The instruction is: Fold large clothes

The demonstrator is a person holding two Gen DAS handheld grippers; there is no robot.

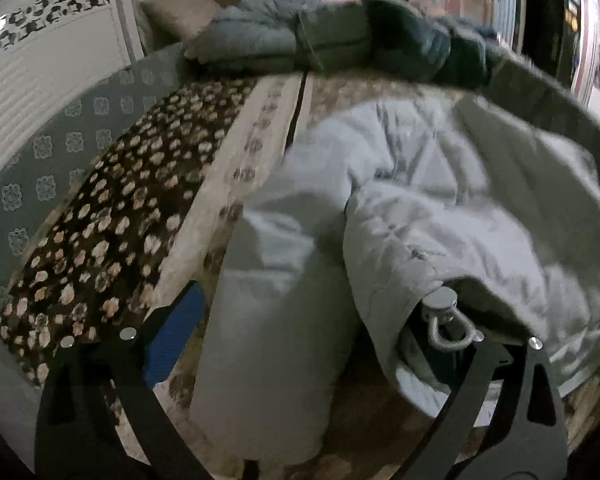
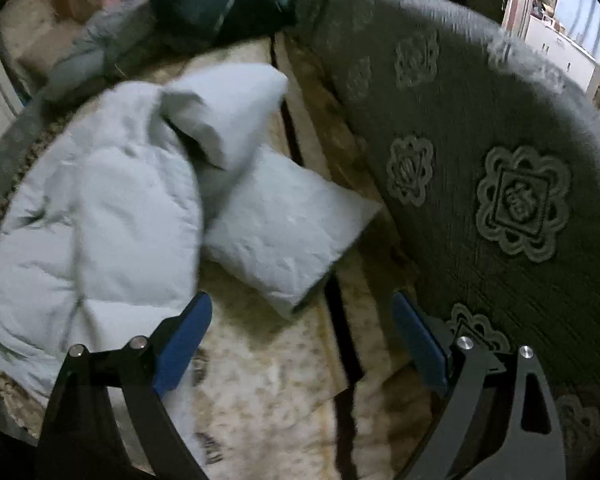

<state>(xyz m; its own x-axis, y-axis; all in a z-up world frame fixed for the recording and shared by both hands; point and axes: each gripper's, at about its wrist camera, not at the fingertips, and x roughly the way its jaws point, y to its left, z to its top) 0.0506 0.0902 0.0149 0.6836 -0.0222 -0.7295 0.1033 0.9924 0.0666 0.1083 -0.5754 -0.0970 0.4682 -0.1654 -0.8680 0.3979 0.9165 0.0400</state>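
The work surface is a bed covered by a cream plush blanket with brown paw prints [image 2: 260, 380], bordered by a grey quilted cover with floral medallions [image 2: 500, 208], with a pile of dark blue and grey clothes [image 1: 340, 40] along the upper edge of both views. A pale blue quilted puffer jacket [image 1: 440, 200] lies crumpled on the blanket, filling the centre and right of the left wrist view and the left half of the right wrist view, one sleeve [image 2: 284, 224] extending toward frame centre. The left gripper [image 1: 316, 332] has its jaws apart, with jacket fabric draped over the right-hand finger and the blue-padded finger [image 1: 172, 340] bare; the right gripper [image 2: 302, 344] has its jaws apart over the blanket, gripping nothing.
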